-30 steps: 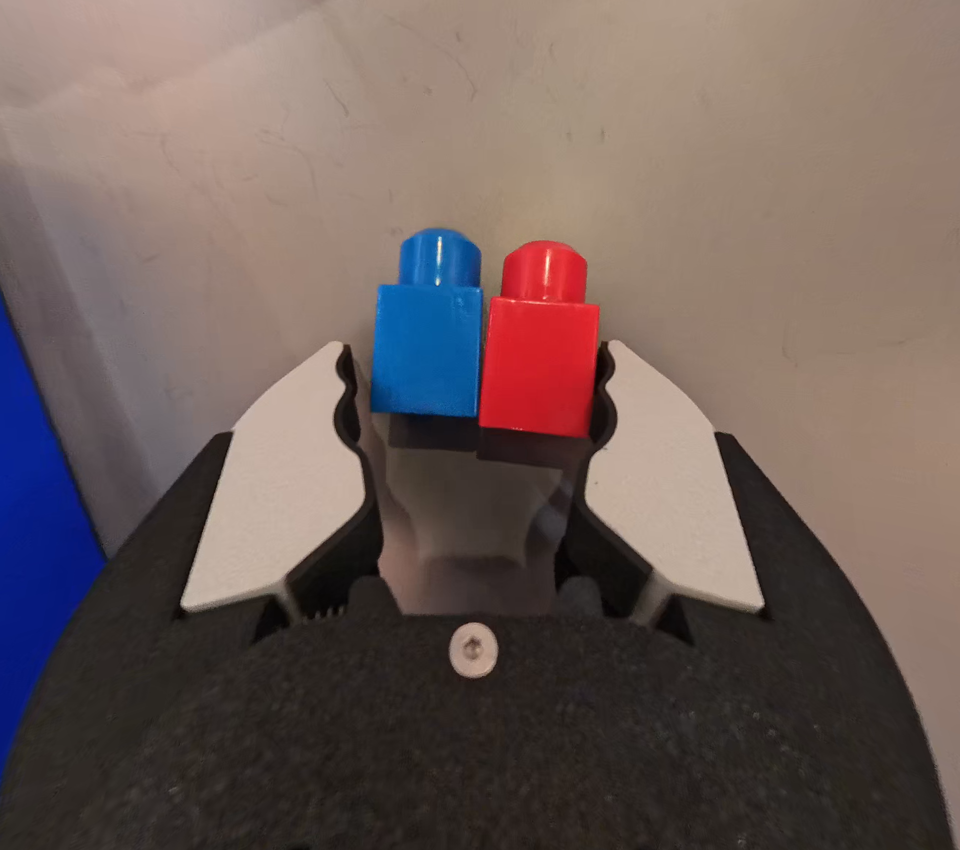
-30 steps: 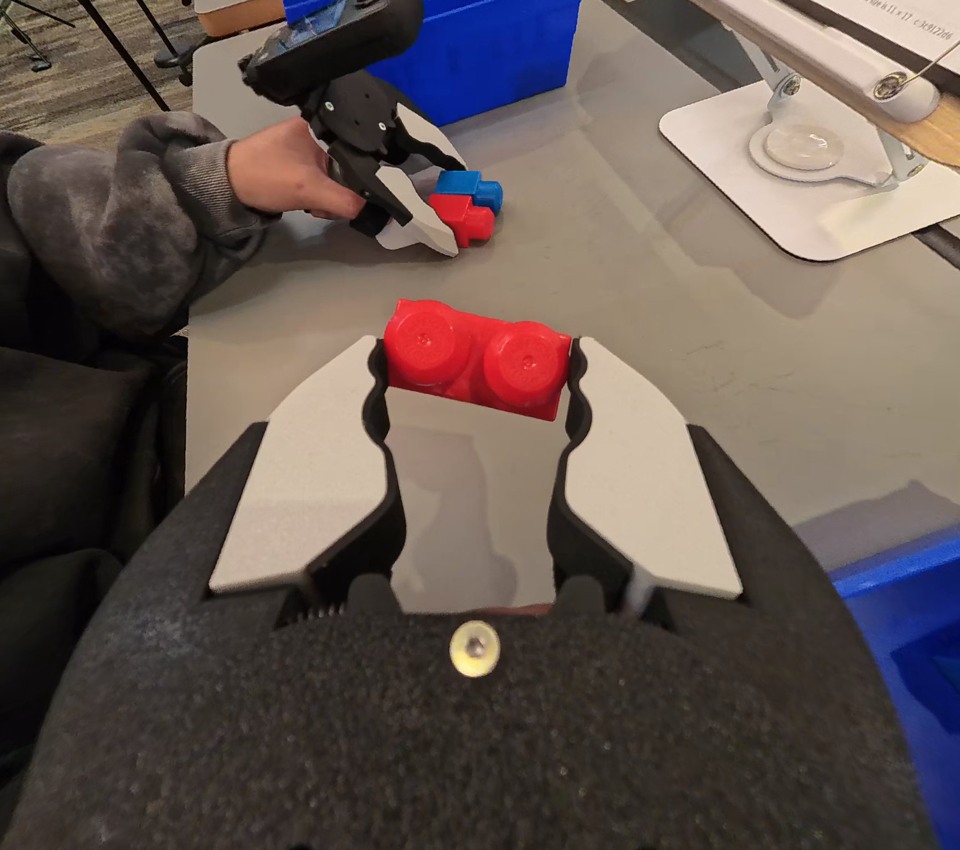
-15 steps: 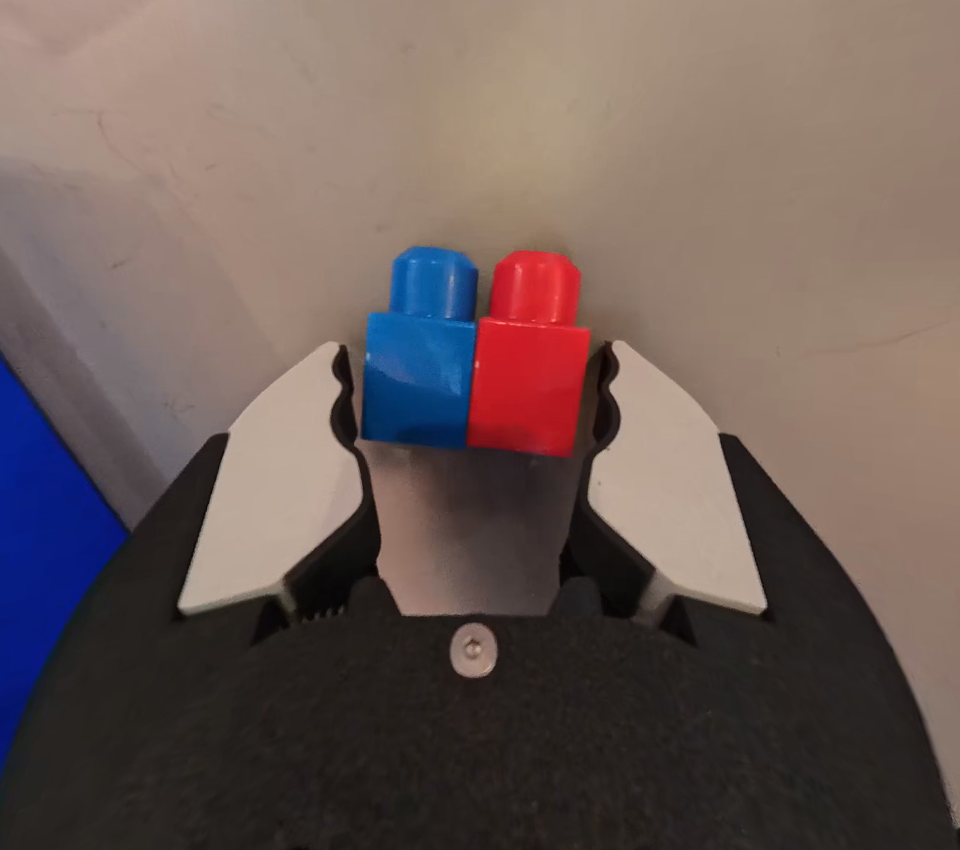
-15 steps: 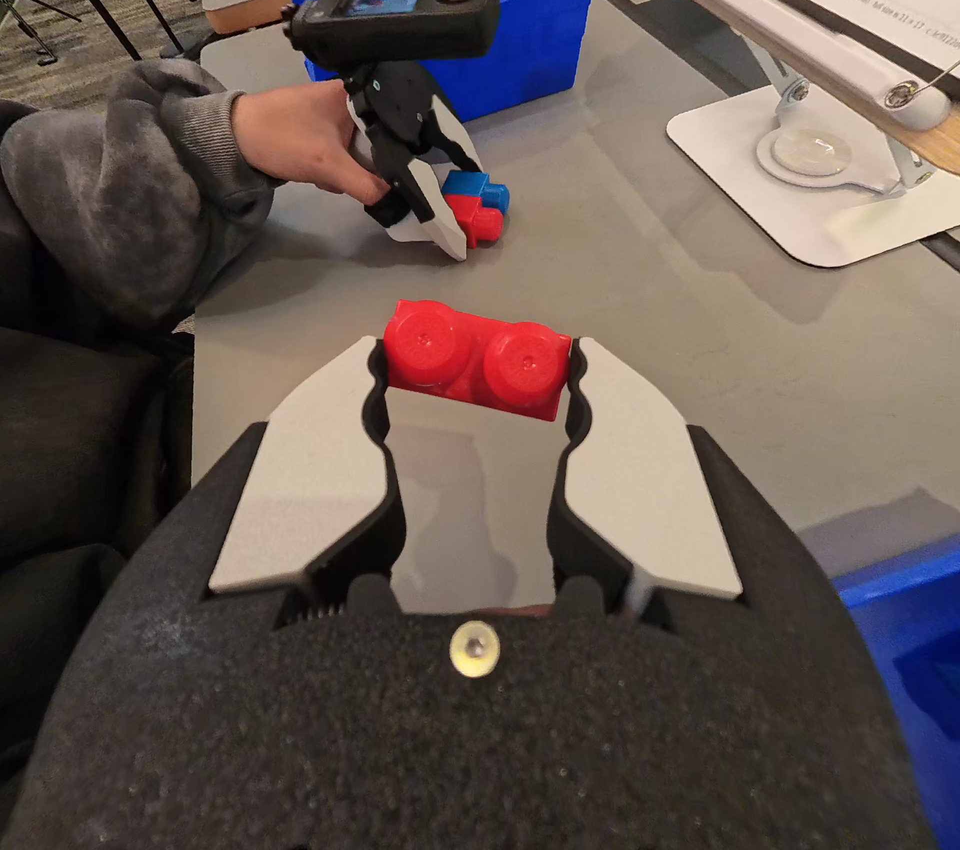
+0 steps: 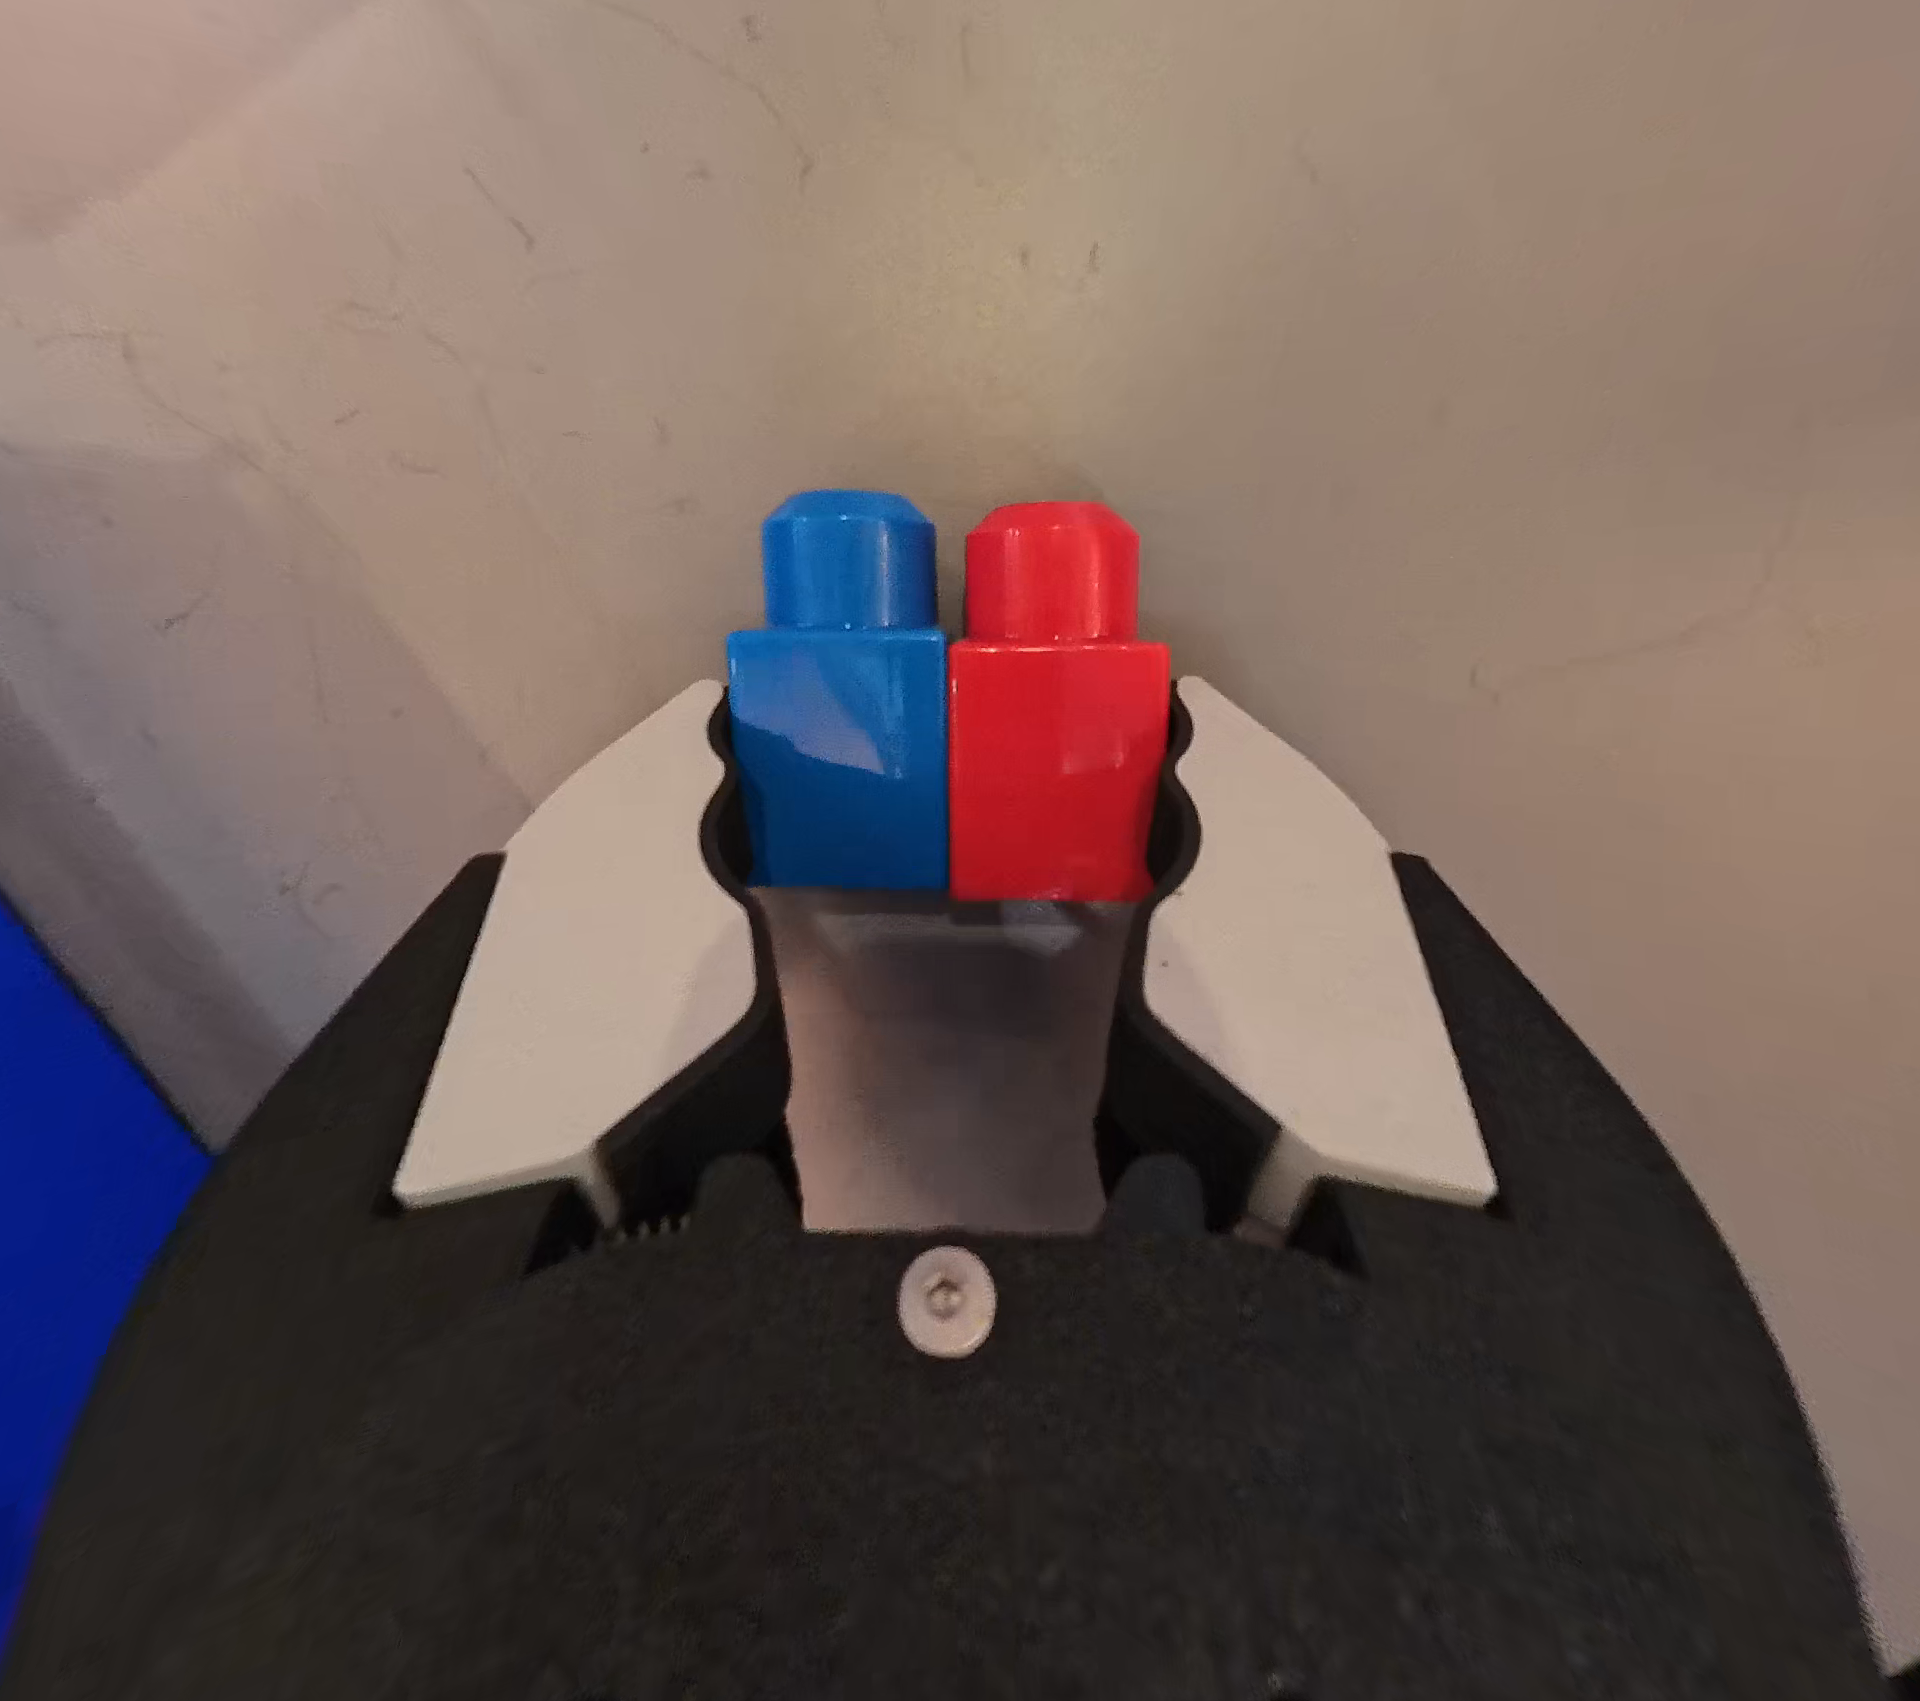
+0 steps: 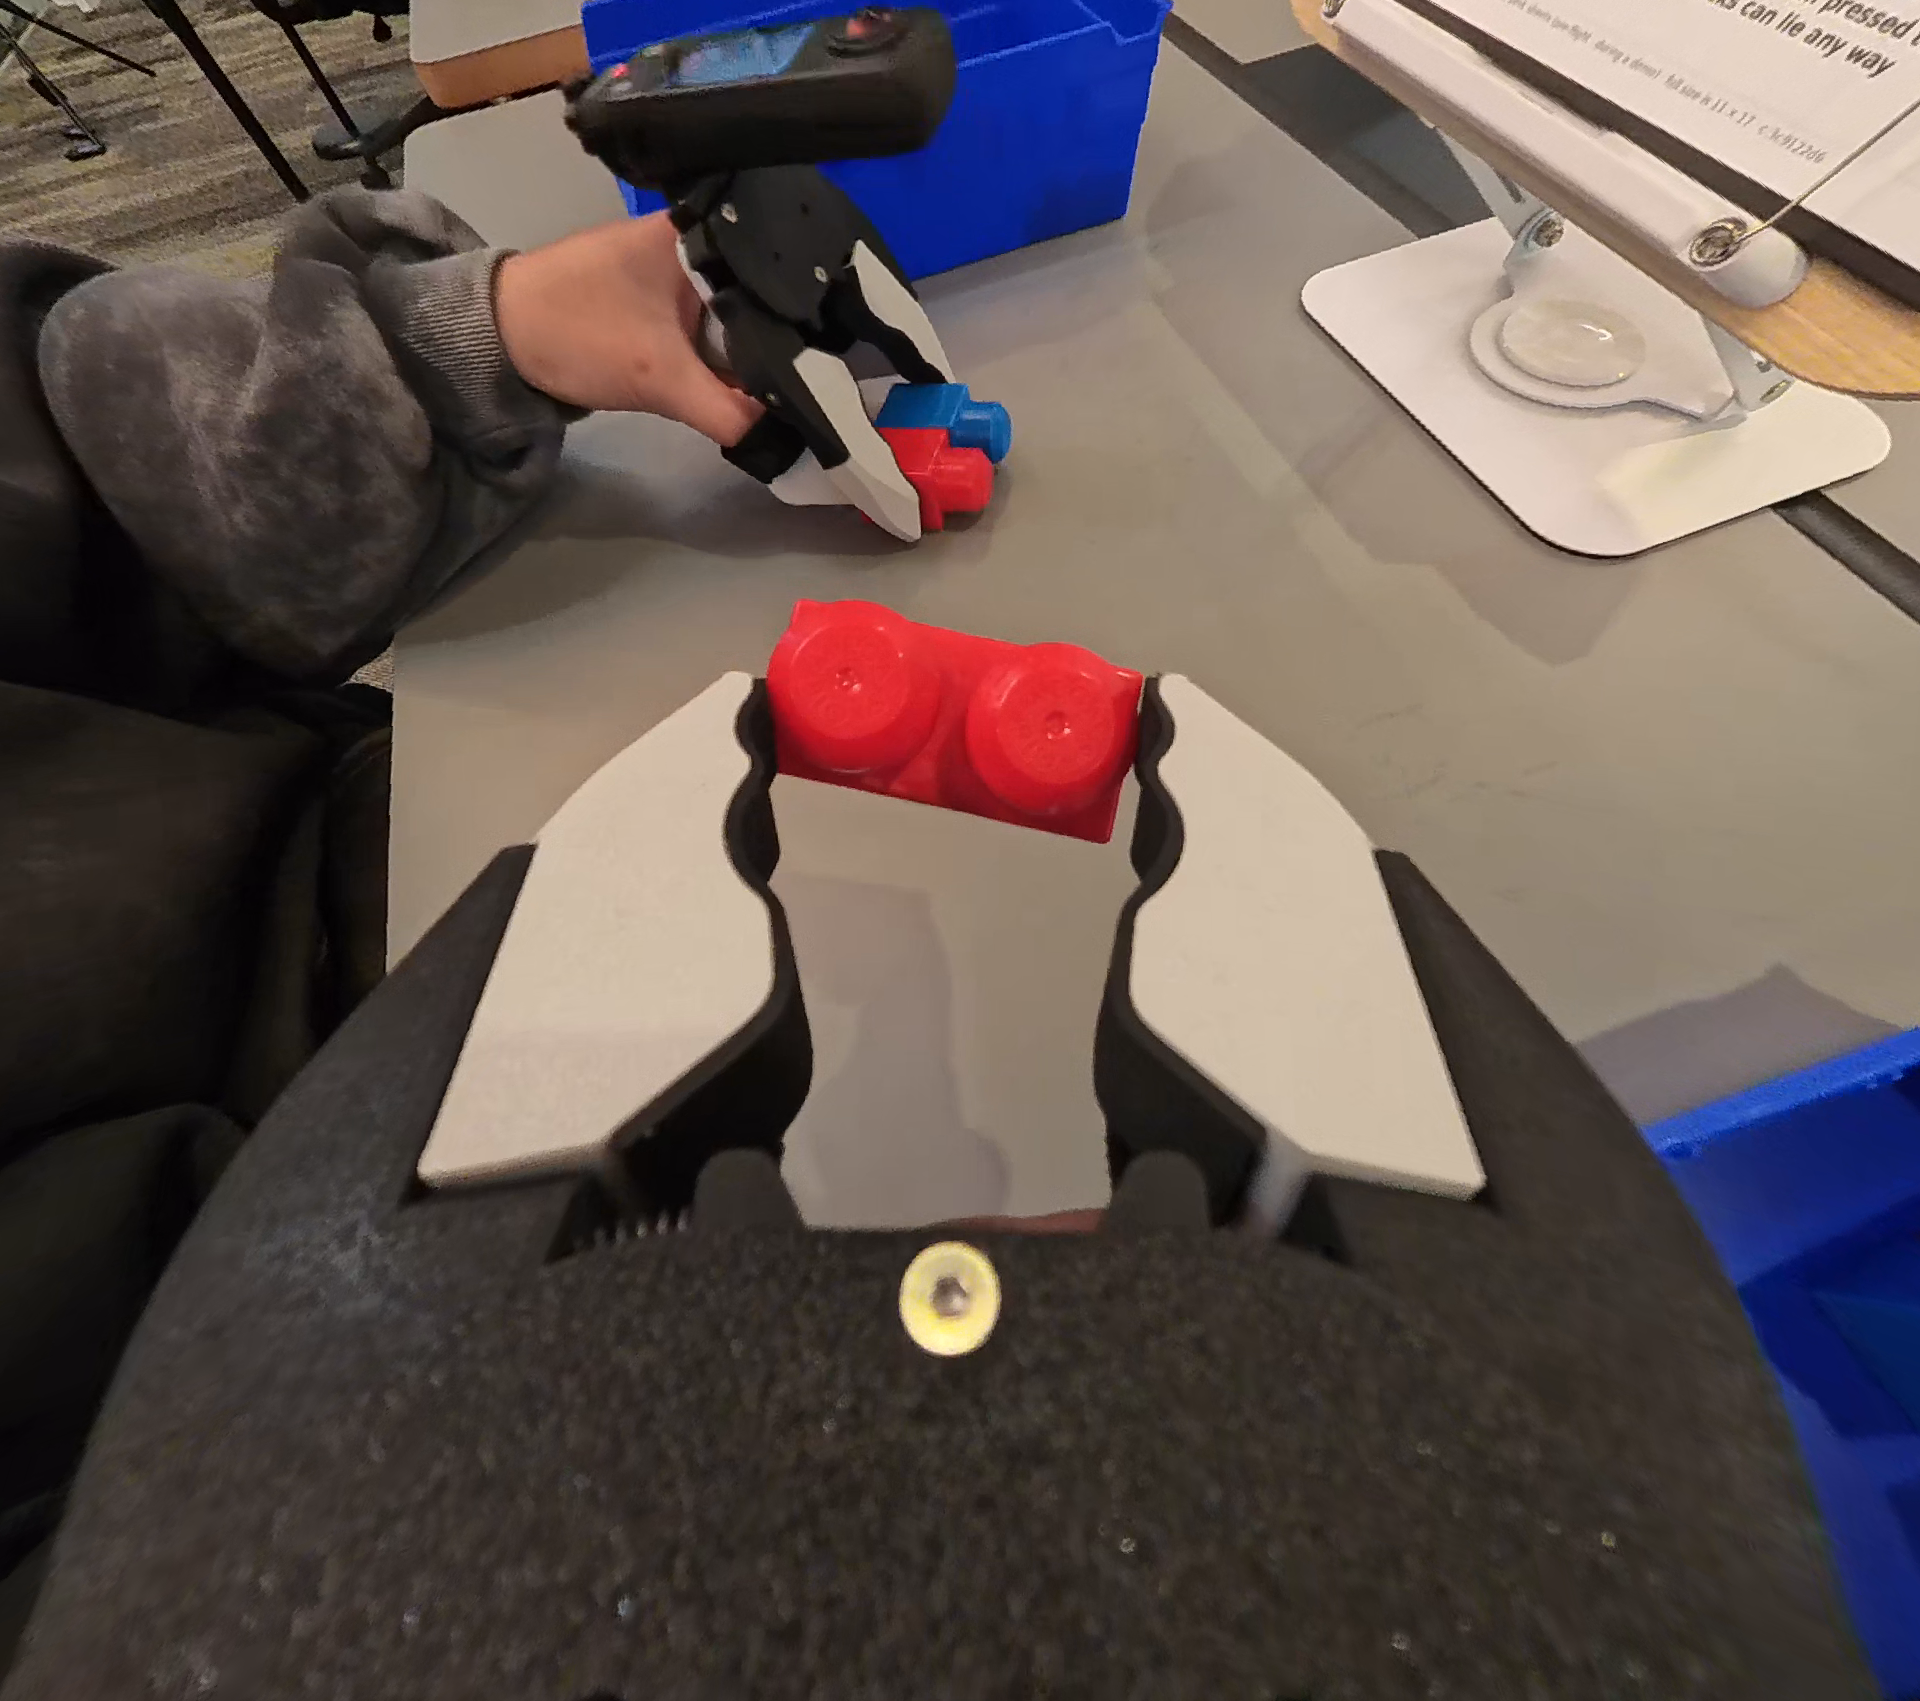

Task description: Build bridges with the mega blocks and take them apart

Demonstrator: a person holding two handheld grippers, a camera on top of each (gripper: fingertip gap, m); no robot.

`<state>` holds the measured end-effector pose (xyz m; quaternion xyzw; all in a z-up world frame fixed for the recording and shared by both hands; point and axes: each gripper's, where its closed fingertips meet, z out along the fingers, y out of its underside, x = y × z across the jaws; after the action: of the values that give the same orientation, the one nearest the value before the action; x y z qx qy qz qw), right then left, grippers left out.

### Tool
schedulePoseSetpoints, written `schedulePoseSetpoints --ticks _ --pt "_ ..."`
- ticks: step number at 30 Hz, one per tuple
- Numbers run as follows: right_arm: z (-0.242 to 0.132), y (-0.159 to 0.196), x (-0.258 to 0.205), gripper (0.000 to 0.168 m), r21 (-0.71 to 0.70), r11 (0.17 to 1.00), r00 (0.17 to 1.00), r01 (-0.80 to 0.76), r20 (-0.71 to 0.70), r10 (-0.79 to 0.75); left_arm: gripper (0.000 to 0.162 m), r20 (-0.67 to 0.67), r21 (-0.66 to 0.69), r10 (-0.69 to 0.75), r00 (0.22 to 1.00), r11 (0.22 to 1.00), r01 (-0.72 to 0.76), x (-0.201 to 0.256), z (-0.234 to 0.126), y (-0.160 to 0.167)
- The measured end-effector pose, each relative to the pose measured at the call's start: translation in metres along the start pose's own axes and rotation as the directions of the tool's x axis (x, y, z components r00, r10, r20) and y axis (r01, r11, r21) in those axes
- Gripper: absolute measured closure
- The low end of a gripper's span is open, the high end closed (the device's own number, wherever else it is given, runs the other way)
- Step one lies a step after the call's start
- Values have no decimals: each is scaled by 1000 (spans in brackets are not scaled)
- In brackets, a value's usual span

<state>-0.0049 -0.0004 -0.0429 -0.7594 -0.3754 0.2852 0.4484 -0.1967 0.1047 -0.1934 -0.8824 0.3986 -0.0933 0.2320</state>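
The blue one-stud block and red one-stud block are showing glossy, smooth plastic with sharp highlights, and so is the red two-stud block, whose stud tops are looking faintly textured. The left gripper is showing matt pale-grey fingers with black rubbery inner pads, a rough, foam-like black body and a small metal screw. Beneath the blocks the grey table is looking smooth, semi-matt and lightly scratched; beyond the two-stud block, the blue bin is looking like smooth plastic and the sleeve like soft, mottled grey fleece.
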Motion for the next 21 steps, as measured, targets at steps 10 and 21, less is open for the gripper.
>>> schedulePoseSetpoints --ticks 10,21 --pt "3 -16 -4 101 53 998 1000 18 25 -20 88 -186 480 142 972 877 -36 23 -51 -44" --pt "51 -105 -12 102 -91 977 953 195 251 -166 88 -593 733 493 637 658 173 83 -126 -94"
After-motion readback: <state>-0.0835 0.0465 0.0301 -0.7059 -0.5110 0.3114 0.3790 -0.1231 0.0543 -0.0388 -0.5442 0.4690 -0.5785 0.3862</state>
